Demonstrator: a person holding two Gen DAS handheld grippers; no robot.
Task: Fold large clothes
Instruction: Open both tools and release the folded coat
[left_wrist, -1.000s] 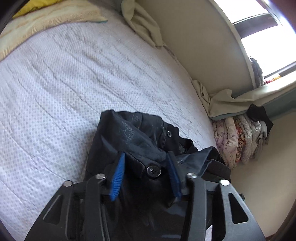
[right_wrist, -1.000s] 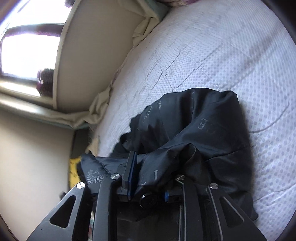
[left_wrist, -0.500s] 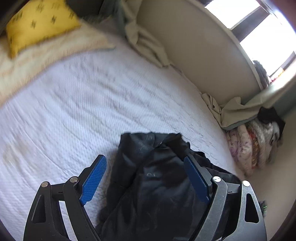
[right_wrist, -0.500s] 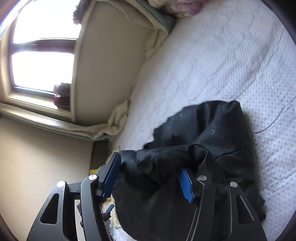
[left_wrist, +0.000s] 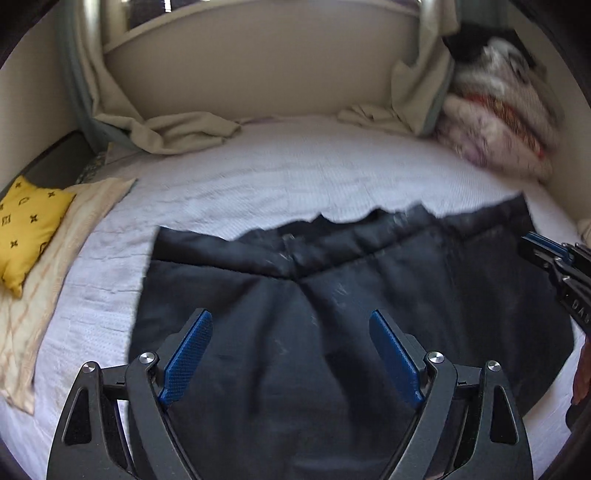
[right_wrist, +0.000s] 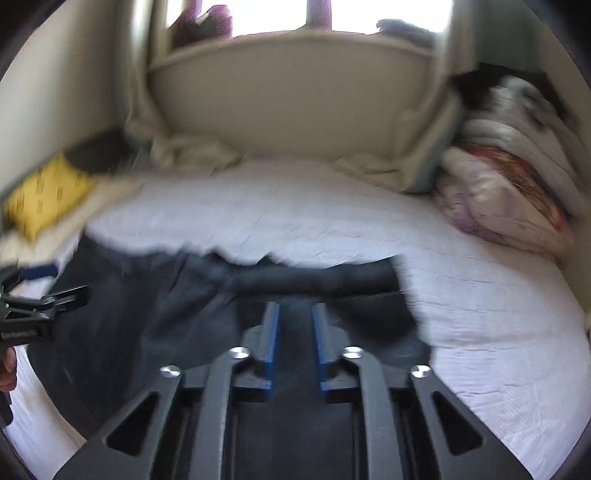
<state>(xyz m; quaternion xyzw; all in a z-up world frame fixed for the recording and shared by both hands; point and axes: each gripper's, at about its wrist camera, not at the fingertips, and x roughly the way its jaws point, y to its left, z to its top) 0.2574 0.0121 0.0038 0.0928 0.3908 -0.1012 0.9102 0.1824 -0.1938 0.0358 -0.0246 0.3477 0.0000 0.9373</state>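
A black garment (left_wrist: 369, 266) lies spread out across the near part of the white bed (left_wrist: 295, 166). My left gripper (left_wrist: 290, 314) hovers over its left half, jaws wide apart, nothing between the blue pads. It shows at the left edge of the right wrist view as the left gripper (right_wrist: 37, 291). My right gripper (right_wrist: 295, 305) hangs over the garment (right_wrist: 147, 295) on its right half; its jaws are closing to a narrow gap and no cloth is pinched between the pads. In the left wrist view the right gripper (left_wrist: 546, 254) enters from the right edge. Both views are motion-blurred.
A yellow pillow (left_wrist: 26, 225) rests on a cream blanket (left_wrist: 48, 288) at the left of the bed. Stacked folded bedding (left_wrist: 498, 122) fills the far right corner. Cream cloth (left_wrist: 177, 133) is bunched along the far edge below a beige panel (left_wrist: 258, 66).
Both grippers have let go of the bunched black garment, rolled upright and drawn apart. The garment now lies spread flat. The left jaws widened; the right jaws opened, then narrowed again.
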